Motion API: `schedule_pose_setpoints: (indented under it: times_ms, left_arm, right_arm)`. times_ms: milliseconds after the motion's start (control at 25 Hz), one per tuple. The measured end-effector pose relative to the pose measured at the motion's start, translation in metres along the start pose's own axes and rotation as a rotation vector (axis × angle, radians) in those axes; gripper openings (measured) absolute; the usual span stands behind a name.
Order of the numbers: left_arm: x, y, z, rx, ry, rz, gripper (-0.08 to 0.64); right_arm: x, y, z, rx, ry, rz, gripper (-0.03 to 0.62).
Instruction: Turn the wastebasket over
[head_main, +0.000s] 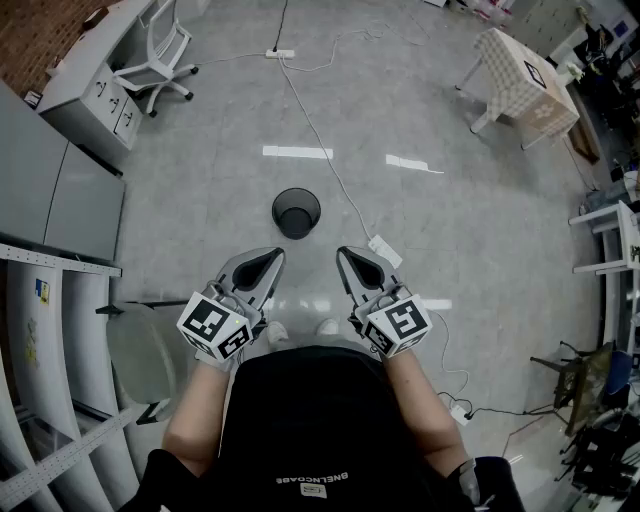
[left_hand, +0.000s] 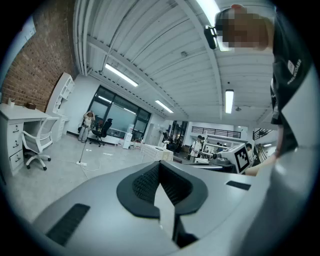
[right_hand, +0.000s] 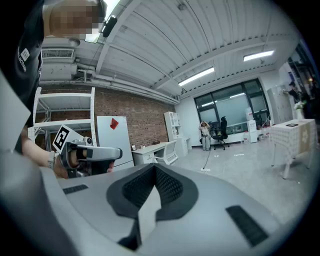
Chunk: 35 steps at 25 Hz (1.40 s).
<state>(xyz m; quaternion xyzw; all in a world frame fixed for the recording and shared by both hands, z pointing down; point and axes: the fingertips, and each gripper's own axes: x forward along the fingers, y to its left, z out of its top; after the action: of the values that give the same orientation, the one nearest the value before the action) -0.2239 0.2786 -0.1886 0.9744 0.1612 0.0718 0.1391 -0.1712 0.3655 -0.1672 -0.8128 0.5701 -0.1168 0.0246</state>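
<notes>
A black mesh wastebasket stands upright on the grey floor, its mouth facing up, a short way ahead of both grippers. My left gripper is shut with nothing between its jaws, and its tip is just short of the basket on the left. My right gripper is also shut on nothing, to the basket's right. Both are held level at waist height. In the left gripper view the closed jaws point across the room; the right gripper view shows its closed jaws likewise. Neither gripper view shows the basket.
A white cable runs across the floor to a power strip just right of the basket. A desk and an office chair stand far left, a cloth-covered table far right. Shelving lines the left side.
</notes>
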Motion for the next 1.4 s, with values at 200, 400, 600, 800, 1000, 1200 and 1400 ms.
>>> schedule_pose_setpoints:
  times_ms: [200,400,600,800,1000,1200,1400]
  left_arm:
    - [0.012,-0.009,-0.005,-0.007,0.002,0.03,0.012]
    - [0.028,-0.027,-0.017,-0.003,0.022,0.068,0.012]
    - [0.035,-0.029,-0.03,0.001,0.058,0.127,0.012]
    - [0.041,-0.005,-0.043,-0.035,0.086,0.156,0.012]
    - [0.057,0.048,-0.04,-0.03,0.101,0.169,0.012]
    - [0.07,0.117,-0.027,-0.03,0.112,0.141,0.012]
    - [0.077,0.189,-0.016,-0.069,0.127,0.098,0.012]
  right_arm:
    - [-0.015,-0.018,0.003,0.005,-0.015,0.004,0.009]
    - [-0.031,-0.039,-0.003,0.024,-0.018,0.031,0.009]
    - [-0.033,-0.054,-0.005,0.062,-0.031,0.073,0.009]
    - [-0.017,-0.068,-0.017,0.079,0.01,0.074,0.009]
    - [0.028,-0.082,-0.018,0.072,0.039,0.066,0.011]
    - [0.099,-0.098,-0.013,0.053,0.082,0.03,0.011]
    - [0.18,-0.105,-0.007,0.04,0.129,-0.008,0.011]
